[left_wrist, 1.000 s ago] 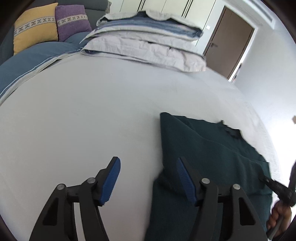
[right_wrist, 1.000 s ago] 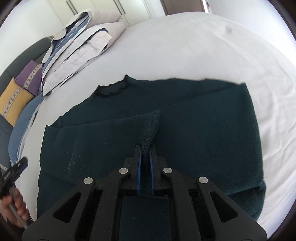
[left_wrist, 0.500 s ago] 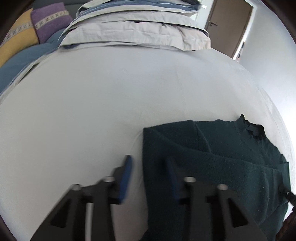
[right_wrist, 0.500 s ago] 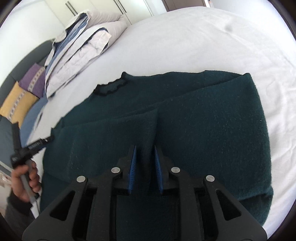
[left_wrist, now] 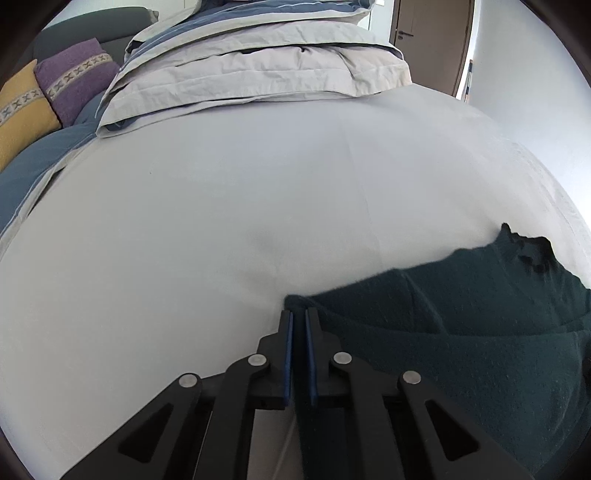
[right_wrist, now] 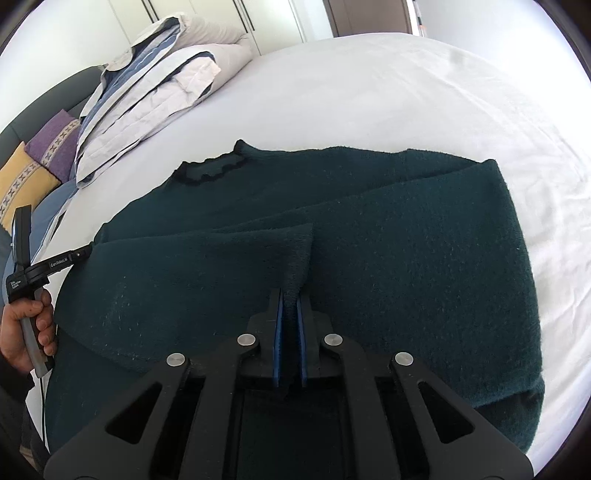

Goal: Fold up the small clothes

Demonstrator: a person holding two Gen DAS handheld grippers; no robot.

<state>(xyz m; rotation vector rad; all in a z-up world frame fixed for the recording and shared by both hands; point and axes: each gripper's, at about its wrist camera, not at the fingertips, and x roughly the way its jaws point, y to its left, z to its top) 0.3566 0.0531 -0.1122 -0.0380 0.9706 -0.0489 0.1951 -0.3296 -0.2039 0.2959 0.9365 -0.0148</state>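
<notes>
Since a second ago, left gripper (left_wrist: 298,317) has closed narrowly on the sweater (right_wrist: 406,258) edge; right gripper (right_wrist: 290,299) stays clamped on a folded sleeve, ready to lift together.

A white bed sheet (left_wrist: 221,221) covers the mattress and shows faint creases. At its far end lies a stack of folded grey and blue bedding (left_wrist: 258,62), edges slightly uneven. Beside the stack, a purple cushion (left_wrist: 77,77) with a patterned band leans next to a yellow cushion (left_wrist: 18,114) against a dark headboard (left_wrist: 92,26). A blue cover (left_wrist: 33,162) lies below them. A brown door (left_wrist: 432,40) stands behind.
</notes>
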